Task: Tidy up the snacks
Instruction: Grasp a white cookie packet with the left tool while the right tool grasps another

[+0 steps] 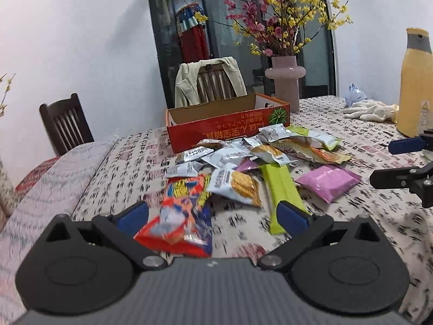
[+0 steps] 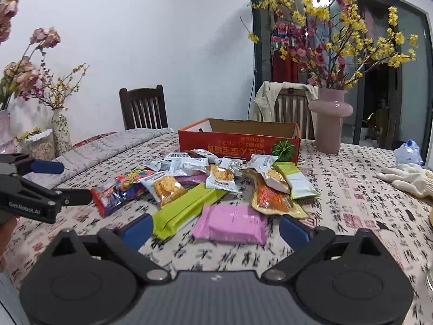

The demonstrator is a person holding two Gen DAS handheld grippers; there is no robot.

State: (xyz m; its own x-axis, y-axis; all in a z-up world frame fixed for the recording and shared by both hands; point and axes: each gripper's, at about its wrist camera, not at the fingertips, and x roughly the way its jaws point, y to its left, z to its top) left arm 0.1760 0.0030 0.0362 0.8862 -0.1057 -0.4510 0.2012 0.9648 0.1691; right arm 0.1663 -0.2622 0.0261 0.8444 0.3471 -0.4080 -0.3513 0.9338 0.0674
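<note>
Several snack packets (image 1: 243,159) lie in a loose pile on the patterned tablecloth, in front of an open red cardboard box (image 1: 227,132) (image 2: 238,146). My left gripper (image 1: 213,214) is open wide just above the table, and a red and blue packet (image 1: 184,216) (image 2: 121,189) lies between its blue pads, untouched. My right gripper (image 2: 216,230) is also open wide, with a pink packet (image 2: 232,223) (image 1: 327,180) on the table between its fingers. A long green packet (image 2: 189,205) (image 1: 281,189) lies beside the pink one. Each gripper shows at the edge of the other's view.
A pink vase of flowering branches (image 1: 285,81) (image 2: 328,124) stands behind the box. White gloves (image 2: 408,177) and a tall yellow bottle (image 1: 415,86) are at the right. A folded quilt (image 1: 40,189) covers the table's left end. Wooden chairs (image 2: 143,108) stand beyond the table.
</note>
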